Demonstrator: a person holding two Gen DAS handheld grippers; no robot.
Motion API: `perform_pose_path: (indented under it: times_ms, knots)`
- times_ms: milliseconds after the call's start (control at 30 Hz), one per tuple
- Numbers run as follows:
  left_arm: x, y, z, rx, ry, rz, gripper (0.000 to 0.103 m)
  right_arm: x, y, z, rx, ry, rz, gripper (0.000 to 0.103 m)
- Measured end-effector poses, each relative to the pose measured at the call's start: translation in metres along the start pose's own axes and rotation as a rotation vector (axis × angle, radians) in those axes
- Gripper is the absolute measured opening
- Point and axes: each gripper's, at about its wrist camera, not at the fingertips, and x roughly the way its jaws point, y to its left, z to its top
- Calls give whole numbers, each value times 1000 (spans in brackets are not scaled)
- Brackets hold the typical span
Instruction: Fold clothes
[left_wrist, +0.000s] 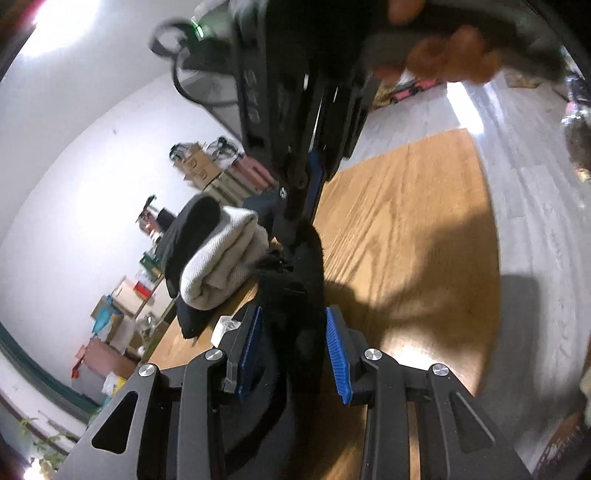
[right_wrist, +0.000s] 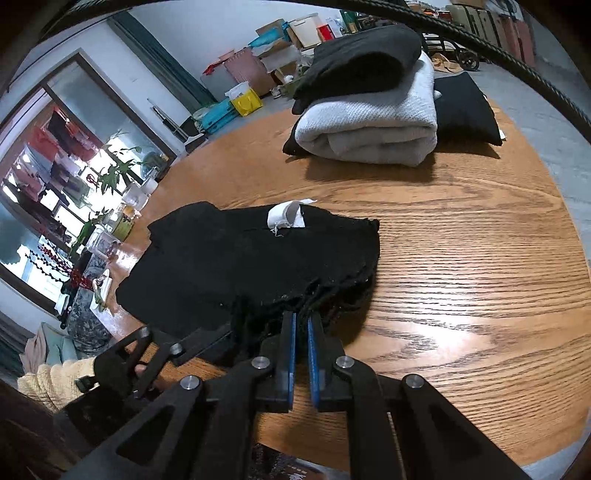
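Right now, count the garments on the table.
4: black top on the white sweater; black one under and behind them; black one near the tongs. More may be hidden.

We see a black garment (right_wrist: 258, 266) with a white label (right_wrist: 286, 216) on an orange-brown counter (right_wrist: 461, 258) streaked with dark wood grain. Behind it, a charcoal piece (right_wrist: 362, 62) tops a pale grey ribbed knit (right_wrist: 373, 122) over black cloth (right_wrist: 463, 107). Our black tongs (right_wrist: 302, 325) carry blue pads (right_wrist: 291, 347). A sleeve (right_wrist: 55, 380) is pale yellow.
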Motion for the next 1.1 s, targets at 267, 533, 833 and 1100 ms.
perform_pose_path:
  times_ms: [267, 533, 833, 1100]
  knots:
    - [12, 6, 0, -35, 45, 19, 37, 2, 2, -1, 7, 2, 8, 7]
    - [20, 3, 7, -68, 41, -8, 63, -1, 1, -4, 17, -2, 16, 7]
    - [59, 7, 8, -101, 167, 0, 65, -6, 3, -6, 17, -9, 34, 7]
    - [64, 18, 6, -187, 200, -10, 19, -6, -3, -8, 34, 0, 18, 12]
